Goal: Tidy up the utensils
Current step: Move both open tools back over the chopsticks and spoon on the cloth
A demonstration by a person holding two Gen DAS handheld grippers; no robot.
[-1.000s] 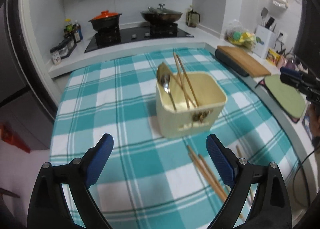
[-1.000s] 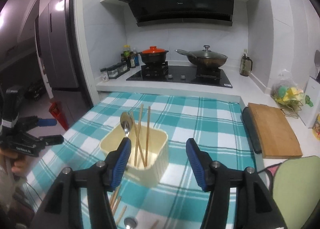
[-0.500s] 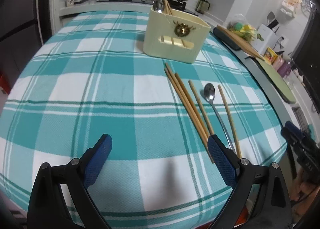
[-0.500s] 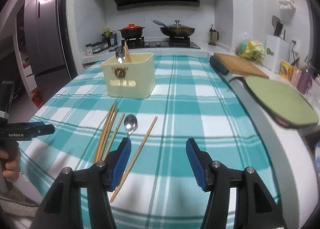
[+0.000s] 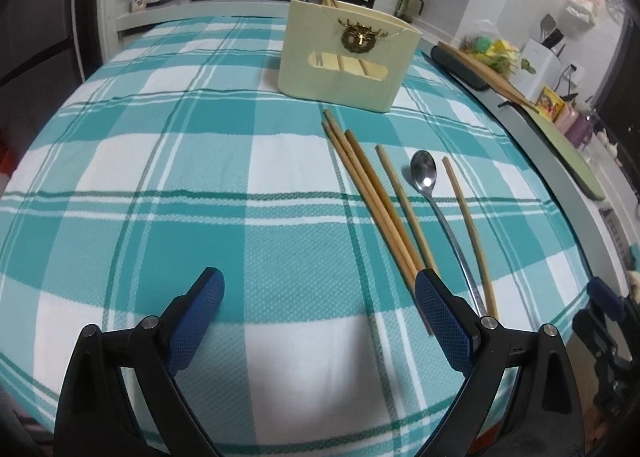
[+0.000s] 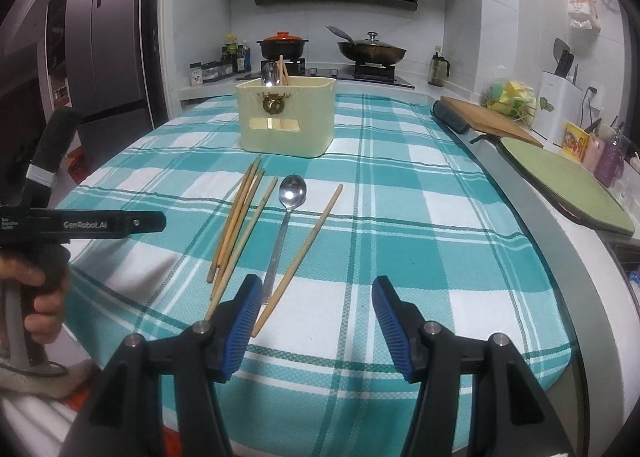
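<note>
A cream utensil holder [image 5: 348, 57] [image 6: 286, 119] stands upright on the teal checked cloth, with a spoon and chopsticks standing in it. In front of it lie several wooden chopsticks [image 5: 372, 193] [image 6: 240, 217] and a metal spoon [image 5: 425, 177] [image 6: 292, 193], all flat on the cloth. My left gripper [image 5: 316, 305] is open and empty, low over the cloth's near edge, left of the chopsticks. My right gripper [image 6: 316, 309] is open and empty, just short of the near ends of the utensils. The left gripper also shows in the right wrist view [image 6: 80, 223].
A cutting board [image 6: 486, 117] and a green mat [image 6: 560, 181] lie on the counter at the right. A stove with a red-lidded pot [image 6: 282, 47] and a wok [image 6: 370, 51] is at the back. The cloth's near edge [image 6: 360, 361] drops off below my right gripper.
Both grippers have come down from high over the holder to low near the table's front edge. The loose chopsticks and spoon are now in full view. Both stayed open.
</note>
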